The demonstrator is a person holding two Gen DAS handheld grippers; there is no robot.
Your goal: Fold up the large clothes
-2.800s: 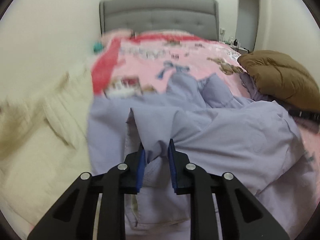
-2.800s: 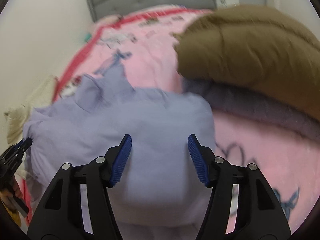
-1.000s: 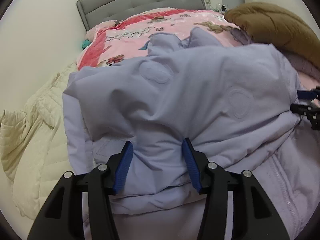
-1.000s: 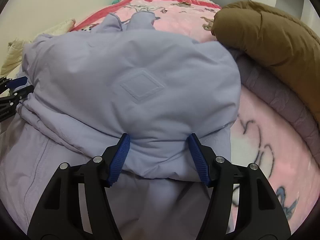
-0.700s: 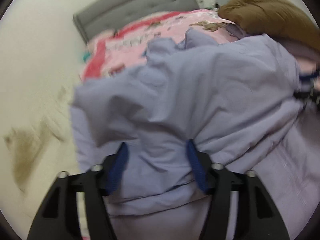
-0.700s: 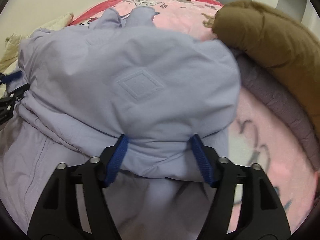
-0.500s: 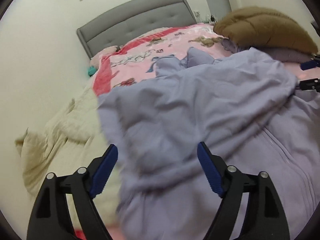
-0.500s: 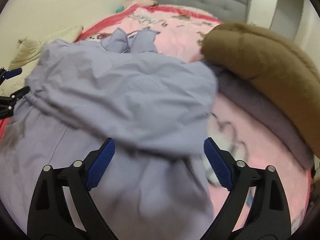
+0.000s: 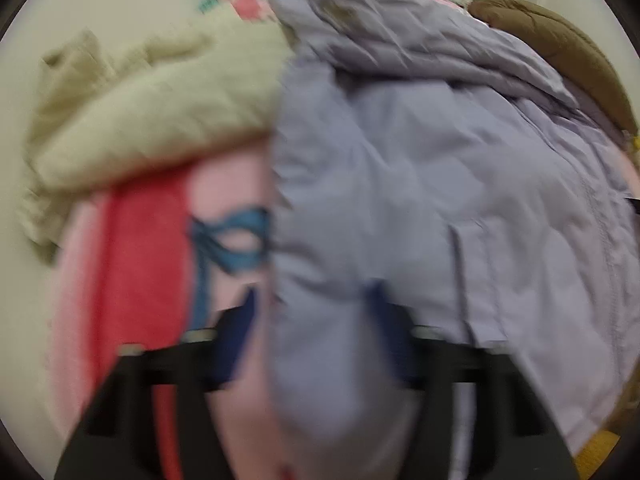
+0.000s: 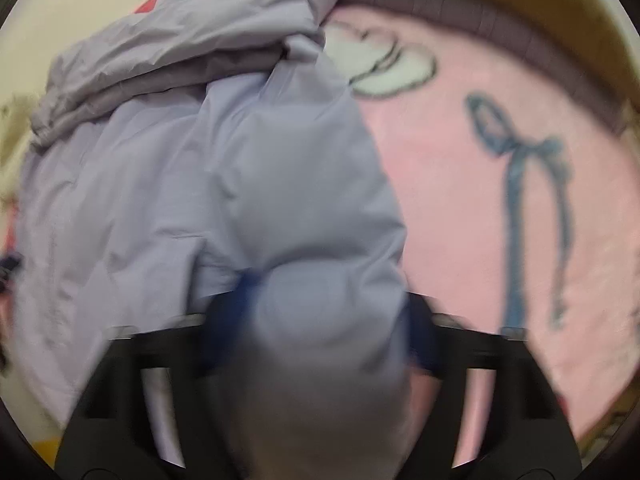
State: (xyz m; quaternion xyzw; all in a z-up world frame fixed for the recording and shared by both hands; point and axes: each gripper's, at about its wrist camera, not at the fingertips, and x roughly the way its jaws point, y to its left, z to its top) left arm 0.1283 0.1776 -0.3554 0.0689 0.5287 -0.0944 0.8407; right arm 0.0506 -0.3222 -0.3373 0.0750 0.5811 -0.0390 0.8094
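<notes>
A large lavender padded jacket (image 9: 420, 168) lies on the pink bed, its top part folded down over the body. Both views are motion-blurred. In the left wrist view my left gripper (image 9: 316, 320) stands at the jacket's near left corner, jaws wide apart, with a thick roll of the fabric lying between the blue pads. In the right wrist view the same jacket (image 10: 200, 168) fills the left half, and my right gripper (image 10: 328, 312) is at its near right corner, jaws wide apart with bunched fabric between them.
A cream quilted coat (image 9: 152, 104) lies left of the jacket by the wall. A brown padded coat (image 9: 560, 48) lies at the right, over a mauve garment (image 10: 460, 16). The pink blanket (image 10: 460, 184) with blue bow prints covers the bed.
Both grippers let go of the folded-over top edge and pulled back, then dropped to the jacket's near corners. The fold stays lying on the jacket body.
</notes>
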